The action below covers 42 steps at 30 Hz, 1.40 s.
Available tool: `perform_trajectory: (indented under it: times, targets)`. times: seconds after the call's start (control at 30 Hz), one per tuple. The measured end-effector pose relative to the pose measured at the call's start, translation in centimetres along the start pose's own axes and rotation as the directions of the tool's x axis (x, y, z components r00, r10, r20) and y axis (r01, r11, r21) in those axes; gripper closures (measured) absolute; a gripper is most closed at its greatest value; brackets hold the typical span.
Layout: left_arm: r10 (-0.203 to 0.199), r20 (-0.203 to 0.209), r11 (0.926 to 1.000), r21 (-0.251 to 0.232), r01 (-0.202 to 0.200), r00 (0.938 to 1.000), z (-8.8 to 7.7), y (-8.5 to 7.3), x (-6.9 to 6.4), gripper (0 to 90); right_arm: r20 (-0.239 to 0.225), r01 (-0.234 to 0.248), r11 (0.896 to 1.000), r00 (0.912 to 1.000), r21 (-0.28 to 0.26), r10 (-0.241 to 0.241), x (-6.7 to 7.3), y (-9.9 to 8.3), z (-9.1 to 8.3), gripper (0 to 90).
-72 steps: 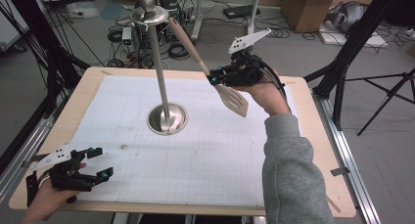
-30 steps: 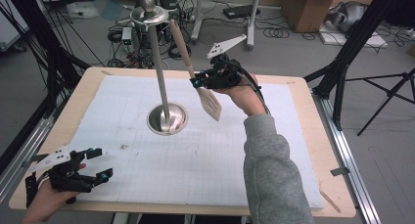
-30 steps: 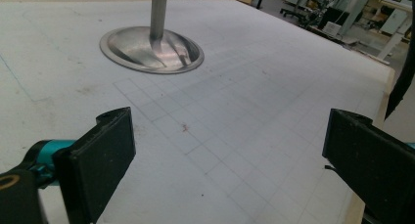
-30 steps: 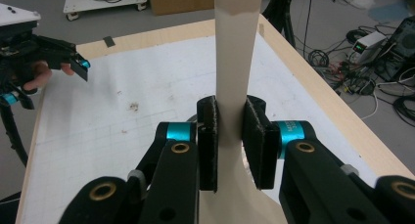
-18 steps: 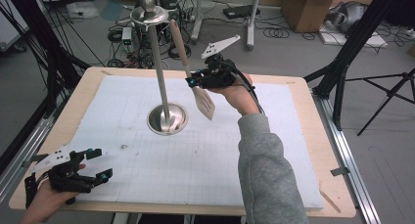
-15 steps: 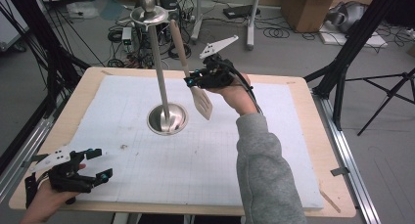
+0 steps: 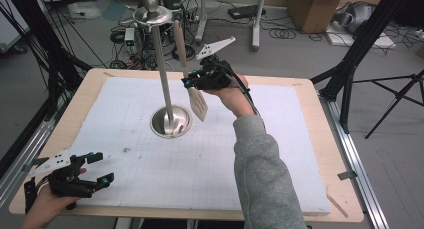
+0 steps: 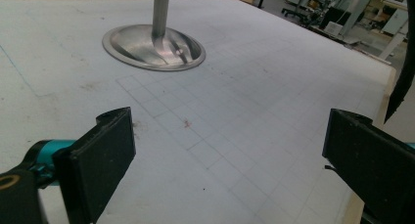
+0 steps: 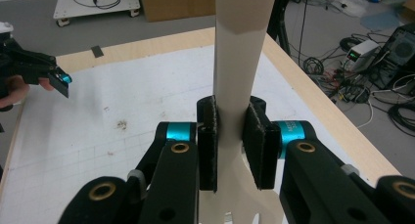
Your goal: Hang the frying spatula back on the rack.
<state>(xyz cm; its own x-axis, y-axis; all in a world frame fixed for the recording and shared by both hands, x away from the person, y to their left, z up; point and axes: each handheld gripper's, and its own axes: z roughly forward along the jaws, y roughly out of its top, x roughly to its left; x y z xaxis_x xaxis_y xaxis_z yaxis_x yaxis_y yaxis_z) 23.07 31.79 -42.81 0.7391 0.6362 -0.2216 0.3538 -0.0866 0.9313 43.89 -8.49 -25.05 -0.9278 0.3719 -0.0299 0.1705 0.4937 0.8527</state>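
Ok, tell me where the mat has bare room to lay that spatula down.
Most of the white mat is bare: the wide stretch between the stand's base and the left gripper, and the right side past the grey sleeve. It is crowded only around the stand, where the spatula hangs.

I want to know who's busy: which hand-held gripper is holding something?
The right hand-held gripper, up by the metal stand, pinches a spatula. The left hand-held gripper is open.

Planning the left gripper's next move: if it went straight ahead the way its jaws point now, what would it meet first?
Probably the round steel base of the utensil stand; only bare white gridded mat lies ahead of the open left gripper, though depth is uncertain.
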Motion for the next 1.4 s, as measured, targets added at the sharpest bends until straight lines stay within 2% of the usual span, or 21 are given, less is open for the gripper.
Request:
perform_trajectory:
  times: [0.2, 0.3, 0.37, 0.63, 0.73, 0.8, 0.97, 1.07, 1.13, 1.23, 1.4]
  targets:
    - [0.002, -0.001, 1.0000, 0.001, -0.002, 1.0000, 0.0, 0.0, -0.1, 5.9, 0.006, -0.003, 1.000, 1.0000, 0.005, 0.003, 0.1, 0.0, 0.0, 75.7]
    - [0.000, -0.001, 1.0000, -0.001, 0.000, 1.0000, 0.0, 0.0, 0.0, 5.9, 0.010, -0.016, 1.000, 0.9998, -0.007, 0.016, 0.2, 0.0, -0.4, 71.4]
    - [-0.005, 0.000, 1.0000, -0.006, 0.005, 1.0000, -0.1, 0.0, 0.0, 5.9, 0.024, -0.007, 1.000, 0.9997, -0.007, 0.007, 0.3, 0.0, -0.7, 66.5]
    - [-0.001, -0.002, 1.0000, 0.001, 0.001, 1.0000, 0.0, 0.0, 0.0, 5.9, 0.046, -0.024, 0.999, 0.9986, -0.026, 0.025, 0.5, -1.0, -1.9, 44.0]
    - [0.002, -0.001, 0.9999, 0.010, -0.002, 1.0000, 0.2, 0.0, 0.0, 5.9, 0.026, -0.057, 0.998, 0.9980, -0.027, 0.057, 0.4, -1.7, -2.3, 33.1]
    - [0.005, -0.002, 0.9999, 0.013, -0.005, 1.0000, 0.3, 0.0, -0.1, 5.9, 0.030, -0.061, 0.998, 0.9977, -0.025, 0.062, 0.5, -2.2, -2.6, 28.8]
    - [0.020, -0.017, 0.9998, -0.004, -0.020, 0.9997, 0.2, 0.1, -0.1, 5.9, -0.007, -0.079, 0.995, 0.9969, -0.067, 0.078, 0.9, -3.0, -3.7, 19.5]
    - [0.023, -0.024, 0.9993, -0.027, -0.024, 0.9994, 0.1, 0.4, -0.1, 5.9, -0.018, -0.077, 0.995, 0.9969, -0.068, 0.076, 1.2, -3.5, -4.3, 18.6]
    - [0.020, -0.023, 0.9992, -0.035, -0.021, 0.9995, 0.2, 0.5, -0.1, 5.9, -0.019, -0.075, 0.994, 0.9971, -0.074, 0.074, 1.3, -3.8, -4.7, 14.9]
    - [0.022, -0.021, 0.9993, -0.028, -0.022, 0.9995, 0.4, 0.5, 0.0, 5.9, -0.014, -0.060, 0.993, 0.9982, -0.104, 0.059, 1.6, -4.1, -5.4, 14.7]
    - [0.021, -0.011, 0.9994, -0.028, -0.021, 0.9997, 0.9, 0.6, 0.1, 5.9, -0.018, -0.050, 0.993, 0.9987, -0.105, 0.049, 1.9, -5.0, -6.4, 14.6]
